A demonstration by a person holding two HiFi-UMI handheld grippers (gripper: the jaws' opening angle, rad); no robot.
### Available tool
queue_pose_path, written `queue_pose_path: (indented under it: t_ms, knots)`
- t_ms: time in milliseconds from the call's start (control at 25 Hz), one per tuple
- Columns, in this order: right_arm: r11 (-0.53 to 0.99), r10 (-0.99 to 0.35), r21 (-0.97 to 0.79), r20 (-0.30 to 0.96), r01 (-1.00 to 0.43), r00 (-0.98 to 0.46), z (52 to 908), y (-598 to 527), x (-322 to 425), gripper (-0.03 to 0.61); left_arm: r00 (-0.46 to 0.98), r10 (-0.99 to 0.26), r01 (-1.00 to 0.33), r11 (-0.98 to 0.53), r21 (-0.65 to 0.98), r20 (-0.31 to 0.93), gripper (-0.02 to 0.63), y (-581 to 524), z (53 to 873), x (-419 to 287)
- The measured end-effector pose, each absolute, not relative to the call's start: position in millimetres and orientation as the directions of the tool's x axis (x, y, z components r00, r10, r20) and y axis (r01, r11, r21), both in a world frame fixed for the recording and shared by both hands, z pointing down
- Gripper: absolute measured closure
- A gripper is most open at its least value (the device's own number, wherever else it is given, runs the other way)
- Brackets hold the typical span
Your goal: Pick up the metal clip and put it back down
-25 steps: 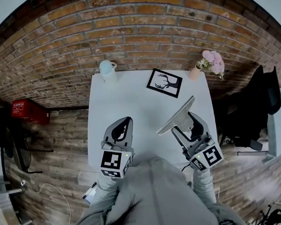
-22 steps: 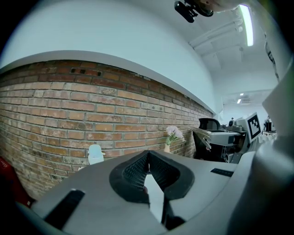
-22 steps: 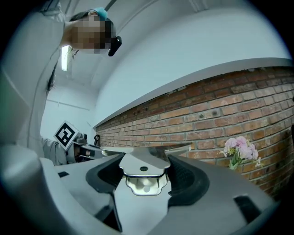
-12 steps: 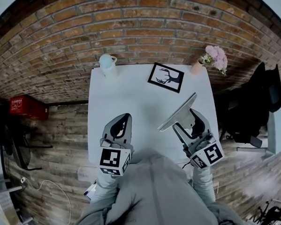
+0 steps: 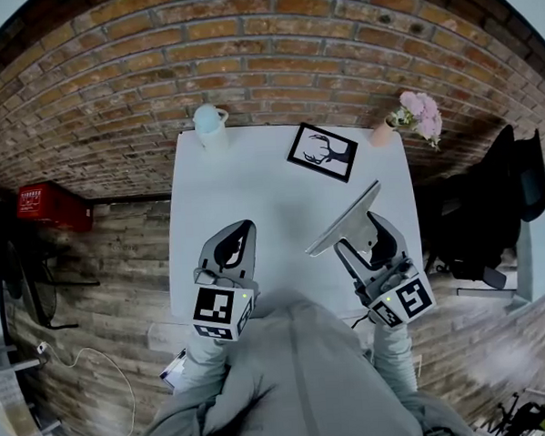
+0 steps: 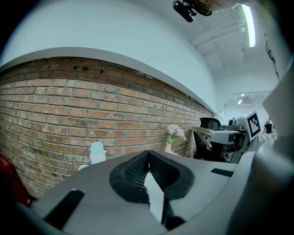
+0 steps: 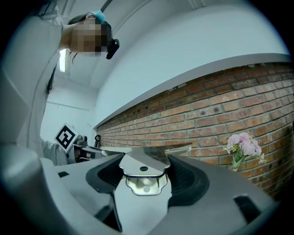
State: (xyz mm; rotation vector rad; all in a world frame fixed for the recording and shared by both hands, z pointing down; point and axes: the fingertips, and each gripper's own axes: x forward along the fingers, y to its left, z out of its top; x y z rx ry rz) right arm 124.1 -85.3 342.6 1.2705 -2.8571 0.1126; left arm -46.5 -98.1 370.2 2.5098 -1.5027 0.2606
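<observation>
Right hand-held gripper [image 5: 365, 241] clamping metal clip [image 7: 143, 161], shiny silver, flat-bladed

An office-like room, judging by the brick wall [image 5: 265, 67], white table [image 5: 254, 204], black office chair [image 5: 523, 181] and ceiling strip light [image 6: 250, 25].

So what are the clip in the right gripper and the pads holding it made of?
Clip: looks like bare polished steel or similar metal, silvery with mirror-like reflections.
Pads: probably black rubber or soft plastic, matte with a fine ribbed texture.

Grey sleeves [image 5: 203, 367]; grey grippers [image 5: 239, 231], b/w cubes [image 5: 217, 313].
</observation>
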Motion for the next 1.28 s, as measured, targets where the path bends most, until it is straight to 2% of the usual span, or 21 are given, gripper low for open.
queue_pose_path:
  t_ms: [280, 600, 1000, 1280]
  knots:
    - [0.679, -0.729, -0.067, 0.059, -0.731, -0.682, 345.2, -87.2, 120.2, 0.278, 0.47, -0.842, -0.882, -0.464, 0.088, 0.265, 0.586, -98.8, 373.2, -46.3]
    - [0.719, -0.677, -0.084, 0.134, -0.689, -0.723, 369.7, -92.4, 103.9, 0.278, 0.471, -0.831, -0.88, -0.464, 0.097, 0.295, 0.586, -100.8, 381.4, -50.6]
    - [0.764, -0.601, -0.073, 0.284, -0.641, -0.747, 430.8, -102.0, 80.6, 0.278, 0.476, -0.805, -0.876, -0.471, 0.107, 0.353, 0.586, -107.1, 403.7, -55.7]
    - [0.739, -0.57, -0.123, 0.41, -0.662, -0.712, 499.7, -111.2, 74.7, 0.278, 0.501, -0.776, -0.86, -0.497, 0.117, 0.384, 0.586, -118.8, 425.4, -48.2]
